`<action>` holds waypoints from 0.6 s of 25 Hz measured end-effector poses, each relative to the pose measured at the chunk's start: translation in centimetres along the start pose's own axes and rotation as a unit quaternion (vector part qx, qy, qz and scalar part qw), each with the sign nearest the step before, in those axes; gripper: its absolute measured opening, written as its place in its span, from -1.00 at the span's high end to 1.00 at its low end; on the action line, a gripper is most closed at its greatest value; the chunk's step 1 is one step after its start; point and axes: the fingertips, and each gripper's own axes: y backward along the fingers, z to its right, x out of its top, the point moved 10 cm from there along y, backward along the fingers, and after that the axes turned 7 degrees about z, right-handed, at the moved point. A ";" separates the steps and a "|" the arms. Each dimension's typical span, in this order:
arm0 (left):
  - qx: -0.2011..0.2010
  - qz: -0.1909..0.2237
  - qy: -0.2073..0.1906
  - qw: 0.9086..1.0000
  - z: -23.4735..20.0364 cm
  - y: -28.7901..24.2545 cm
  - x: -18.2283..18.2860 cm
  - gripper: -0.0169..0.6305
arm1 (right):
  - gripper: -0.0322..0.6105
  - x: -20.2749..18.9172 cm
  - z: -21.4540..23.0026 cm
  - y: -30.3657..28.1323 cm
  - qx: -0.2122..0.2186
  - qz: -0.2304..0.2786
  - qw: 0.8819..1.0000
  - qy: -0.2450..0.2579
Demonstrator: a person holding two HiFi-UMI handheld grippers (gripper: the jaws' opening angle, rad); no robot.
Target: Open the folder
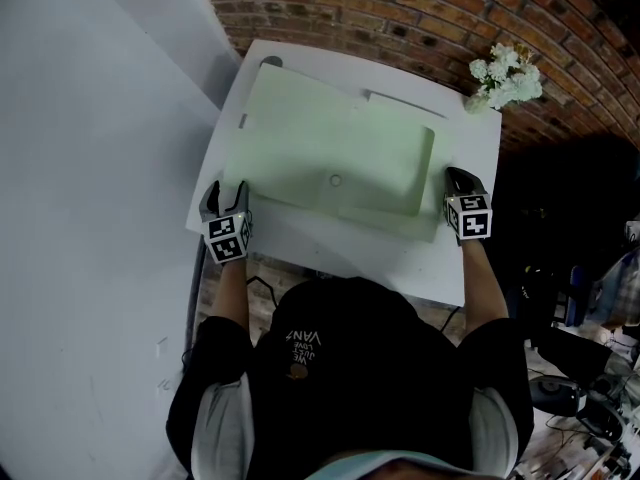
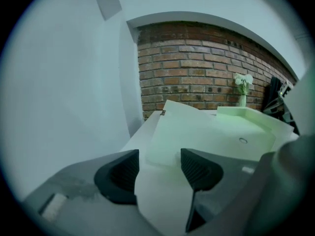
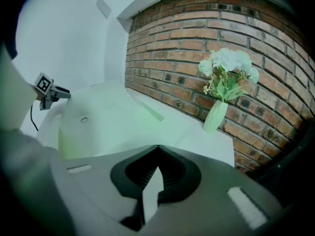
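A pale green folder [image 1: 335, 148] lies across the white table [image 1: 400, 258], with a round snap [image 1: 335, 180] near its middle. Its wide sheet reaches toward the back left, and its right edge stands up a little. My left gripper [image 1: 225, 190] sits at the folder's near left corner. Its jaws are open and only bare table and the folder's corner [image 2: 162, 146] show between them. My right gripper [image 1: 460, 176] rests just beside the folder's right edge, jaws shut tip to tip [image 3: 157, 149] with nothing in them. The folder [image 3: 98, 127] lies to its left.
A pale vase of white flowers [image 1: 505, 76] stands at the table's back right corner against the brick wall [image 1: 420, 18]. A white wall [image 1: 90, 168] runs close along the left side. A white strip [image 1: 400, 101] lies behind the folder. Cluttered items [image 1: 590, 368] sit low right.
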 end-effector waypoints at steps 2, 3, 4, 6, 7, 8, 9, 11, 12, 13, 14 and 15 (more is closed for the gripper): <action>-0.004 -0.016 -0.036 0.999 0.1 -0.3 0.0 0.15 | 0.90 0.0 -0.1 0.0 0.001 0.000 1.000 0.001; -0.006 -0.026 -0.055 0.998 0.1 -0.5 0.0 0.15 | 0.90 0.0 -0.1 0.0 0.002 0.000 1.000 0.002; -0.008 -0.036 -0.075 0.997 0.2 -0.8 -0.1 0.15 | 0.90 0.0 -0.1 0.0 0.002 0.000 1.000 0.002; -0.010 -0.054 -0.109 0.993 0.5 -1.4 -0.2 0.15 | 0.90 0.0 -0.1 0.0 0.003 0.000 1.000 0.003; -0.011 -0.062 -0.122 0.991 0.6 -1.7 -0.5 0.15 | 0.90 0.0 0.0 0.0 0.003 -0.001 1.000 0.004; -0.013 -0.070 -0.131 0.989 0.7 -2.0 -0.7 0.15 | 0.90 0.0 0.0 0.0 0.003 -0.001 1.000 0.004; -0.014 -0.077 -0.136 0.988 0.7 -2.3 -1.0 0.15 | 0.90 0.0 0.0 0.0 0.003 -0.001 1.000 0.004; -0.016 -0.089 -0.141 0.986 0.7 -2.7 -1.3 0.15 | 0.90 0.0 -0.1 0.0 0.003 -0.001 1.000 0.004; -0.016 -0.094 -0.142 0.985 0.7 -2.8 -1.4 0.15 | 0.90 0.0 -0.1 0.0 0.004 -0.002 1.000 0.004; -0.016 -0.099 -0.144 0.985 0.7 -2.9 -1.5 0.15 | 0.90 0.1 -0.1 0.0 0.004 -0.002 1.000 0.003; -0.016 -0.102 -0.144 0.984 0.7 -3.0 -1.6 0.15 | 0.90 0.2 -0.2 0.0 0.005 -0.001 1.000 0.003; -0.016 -0.105 -0.143 0.984 0.7 -3.1 -1.6 0.15 | 0.90 0.3 -0.2 0.0 0.005 0.000 1.000 0.002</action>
